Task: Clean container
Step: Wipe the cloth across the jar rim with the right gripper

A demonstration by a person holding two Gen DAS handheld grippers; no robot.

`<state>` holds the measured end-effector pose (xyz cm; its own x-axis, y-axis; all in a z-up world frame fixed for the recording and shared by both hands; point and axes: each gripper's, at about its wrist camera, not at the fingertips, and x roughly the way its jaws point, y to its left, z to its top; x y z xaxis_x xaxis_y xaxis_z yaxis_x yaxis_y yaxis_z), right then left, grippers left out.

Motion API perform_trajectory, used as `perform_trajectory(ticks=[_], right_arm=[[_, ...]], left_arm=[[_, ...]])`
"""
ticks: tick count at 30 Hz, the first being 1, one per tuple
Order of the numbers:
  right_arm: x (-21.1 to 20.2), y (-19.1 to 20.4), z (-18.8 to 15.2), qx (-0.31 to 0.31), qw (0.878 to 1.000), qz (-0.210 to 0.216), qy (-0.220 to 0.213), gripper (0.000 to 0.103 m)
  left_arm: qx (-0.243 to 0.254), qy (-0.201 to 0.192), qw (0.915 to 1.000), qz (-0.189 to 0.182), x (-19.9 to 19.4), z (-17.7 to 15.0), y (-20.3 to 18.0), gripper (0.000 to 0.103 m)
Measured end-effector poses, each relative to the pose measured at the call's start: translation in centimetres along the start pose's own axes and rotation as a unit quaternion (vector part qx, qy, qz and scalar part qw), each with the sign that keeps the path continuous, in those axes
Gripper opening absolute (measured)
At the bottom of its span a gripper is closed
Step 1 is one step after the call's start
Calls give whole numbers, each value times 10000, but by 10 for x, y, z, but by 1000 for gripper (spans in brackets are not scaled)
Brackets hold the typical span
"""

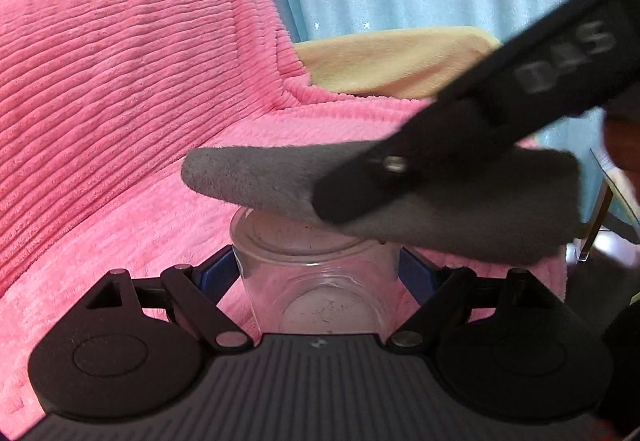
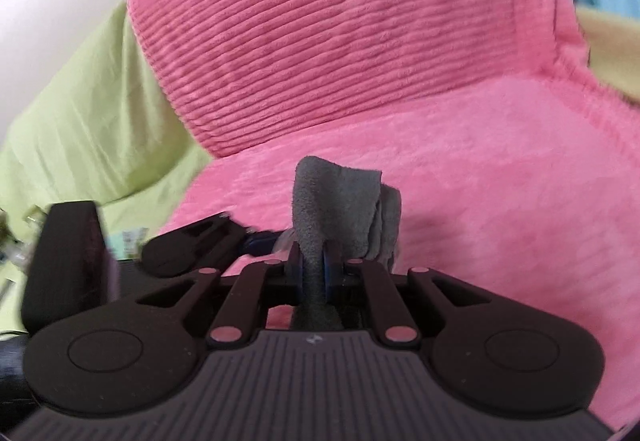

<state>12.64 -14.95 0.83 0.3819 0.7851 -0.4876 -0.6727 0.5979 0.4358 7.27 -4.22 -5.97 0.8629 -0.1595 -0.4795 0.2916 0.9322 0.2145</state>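
Holding a clear plastic container (image 1: 316, 273) between its jaws, left gripper (image 1: 318, 269) clamped on the walls, specks of dirt inside, grey cloth (image 1: 440, 209) resting across the container's rim, right gripper (image 2: 314, 269) jaws narrow, pinching that cloth, pink blanket (image 1: 120, 101) behind.

A pink ribbed blanket (image 1: 120, 89) covers the sofa, a yellow cloth (image 1: 392, 61) on it.
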Motion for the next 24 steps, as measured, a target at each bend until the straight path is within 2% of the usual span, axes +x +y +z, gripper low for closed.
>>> perform_trajectory(ticks=[9,11,14,17,20,24], right_arm=[[30,1,8,-9,9988,493,-2,7],[37,-3,13,-161,9990,421,-50,6],[39,-7,21,-567,9984,23,-85,6],[29,-17,22,-567,9980,-277,-35,6],[9,-19,13,-539,9980,-318,79,7],[-11,-9,-2,-504,9985,-138,151,7]], left_arm=[[-44,36,10000,39,0,-2,0,86],[-46,43,10000,40,-1,-2,0,86],[-56,36,10000,23,-2,-2,1,85],[-72,28,10000,6,-3,-3,1,85],[-3,22,10000,15,-5,-3,-2,85],[42,20,10000,35,-7,-4,-4,86]])
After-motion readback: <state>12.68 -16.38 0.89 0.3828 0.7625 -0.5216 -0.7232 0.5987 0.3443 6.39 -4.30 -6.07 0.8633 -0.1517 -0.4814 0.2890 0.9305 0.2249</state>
